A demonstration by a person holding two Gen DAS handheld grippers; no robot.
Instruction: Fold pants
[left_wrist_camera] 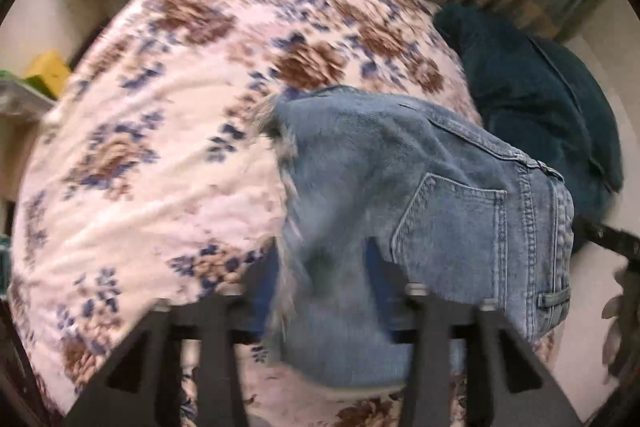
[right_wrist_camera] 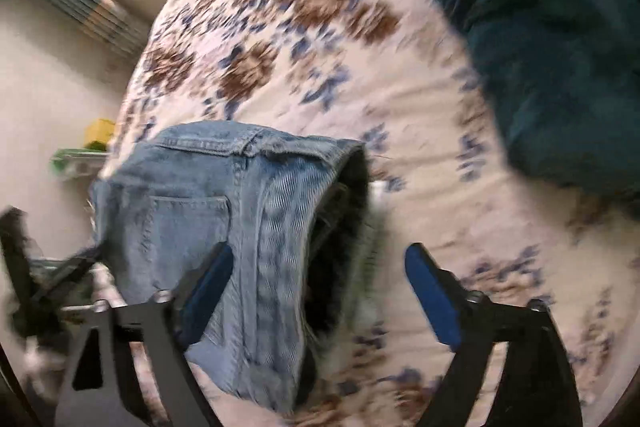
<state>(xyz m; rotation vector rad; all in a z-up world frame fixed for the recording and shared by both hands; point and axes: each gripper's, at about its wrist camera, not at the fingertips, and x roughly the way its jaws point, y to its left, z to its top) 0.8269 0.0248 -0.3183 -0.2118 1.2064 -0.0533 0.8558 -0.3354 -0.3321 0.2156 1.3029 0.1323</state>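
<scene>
Gripping denim, the left gripper [left_wrist_camera: 324, 279] has its blue pads closed on a frayed edge of the jeans [left_wrist_camera: 420, 187], and the fabric bunches up between the fingers and spills down in front of the camera. From this side a back pocket and the stitched waistband show clearly, with a belt loop at the lower right. The jeans hang partly lifted over the floral bedspread [left_wrist_camera: 152, 131], which is pale with brown and blue flowers.

Over on the right wrist view, the right gripper [right_wrist_camera: 320, 291] stands wide apart, released, its two blue pads [right_wrist_camera: 432, 291] well separated. The jeans [right_wrist_camera: 224, 211] drape across its left finger; whether they touch the pad is hard to say through the motion blur. The pocket faces the lens and a dark opening shows at the fold.

A dark teal blanket [right_wrist_camera: 552, 47] is heaped on the bedspread [right_wrist_camera: 420, 115], near the jeans in the left view. A yellow box [left_wrist_camera: 48, 71] sits off beyond the bed edge.
</scene>
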